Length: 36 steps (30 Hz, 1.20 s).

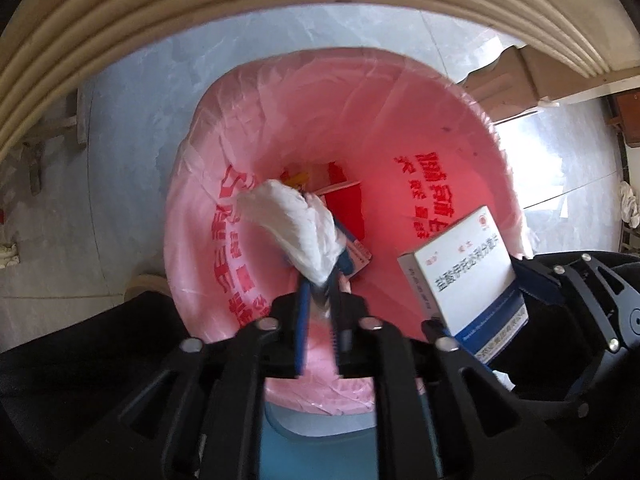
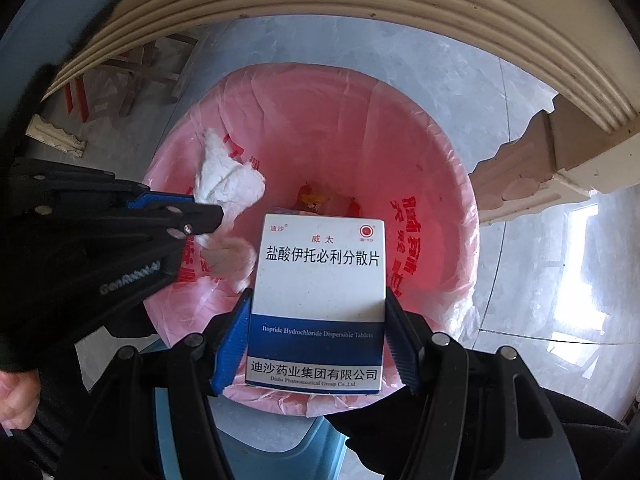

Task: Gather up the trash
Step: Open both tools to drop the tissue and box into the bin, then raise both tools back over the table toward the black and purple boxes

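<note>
Pink bag point(image 2: 436, 184) gapes just beyond both tongs, so the left tongs point(image 1: 320, 280) pinching the tissue point(image 1: 296, 228) and the right tongs point(image 2: 316, 344) clamping the box point(image 2: 320, 292) can simply let go.

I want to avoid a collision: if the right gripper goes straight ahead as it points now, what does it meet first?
The right gripper, shut on the box, points into the pink-lined bin. It would probably meet the trash at the bottom first, though depth is unclear.
</note>
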Motion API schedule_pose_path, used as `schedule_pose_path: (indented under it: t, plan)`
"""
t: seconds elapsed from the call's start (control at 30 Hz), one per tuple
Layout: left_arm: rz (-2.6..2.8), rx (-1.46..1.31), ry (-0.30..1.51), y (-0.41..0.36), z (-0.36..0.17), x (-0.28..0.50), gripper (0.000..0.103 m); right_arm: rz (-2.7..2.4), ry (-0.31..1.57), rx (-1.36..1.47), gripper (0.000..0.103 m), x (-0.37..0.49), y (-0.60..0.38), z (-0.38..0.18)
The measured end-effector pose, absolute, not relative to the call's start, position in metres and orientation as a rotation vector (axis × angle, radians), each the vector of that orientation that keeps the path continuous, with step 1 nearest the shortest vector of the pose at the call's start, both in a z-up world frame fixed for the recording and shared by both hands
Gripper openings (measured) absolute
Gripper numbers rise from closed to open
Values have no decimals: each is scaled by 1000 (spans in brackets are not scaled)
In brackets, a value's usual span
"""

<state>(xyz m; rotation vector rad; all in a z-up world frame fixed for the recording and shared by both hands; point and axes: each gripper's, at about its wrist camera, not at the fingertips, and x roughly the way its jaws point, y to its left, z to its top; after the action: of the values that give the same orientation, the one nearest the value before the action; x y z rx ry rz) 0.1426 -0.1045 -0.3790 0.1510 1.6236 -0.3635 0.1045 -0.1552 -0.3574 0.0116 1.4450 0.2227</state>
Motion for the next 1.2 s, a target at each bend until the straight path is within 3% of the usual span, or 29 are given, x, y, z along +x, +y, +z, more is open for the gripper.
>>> schedule_pose_path:
  t: [0.03,0.1,0.23,0.4,0.7,0.87,0.97,1.1,1.17,1.2]
  plan:
    - [-366,148,1631,-106,-380,142,32,224,1445,9,61,104,-154,-359]
    - [-362,154,1624,-106,-378,143,43,228,1442,6,62,104,-152,-358]
    - [-349,186,1589,-110,-370,140,60,225,1442,-9,67,102,-148,-358]
    - [-331,201,1585,-111,-368,138,68,214,1433,-14,72,102,-148,-356]
    - [-313,215,1556,-99,-355,136,70,216,1427,-8,72,102,-150,-349]
    - [-321,253,1499,-90,-318,123,70,238,1386,8,72,94,-151,-330]
    - [-360,298,1455,-78,-278,115,70,293,1343,0,72,83,-150,-301]
    - [-389,382,1394,-47,-213,122,77,465,1247,-19,72,77,-148,-229]
    - [-359,429,1343,-27,-169,138,78,510,1181,-74,77,81,-146,-190]
    - [-343,442,1325,-21,-154,145,80,536,1119,-114,85,85,-145,-159]
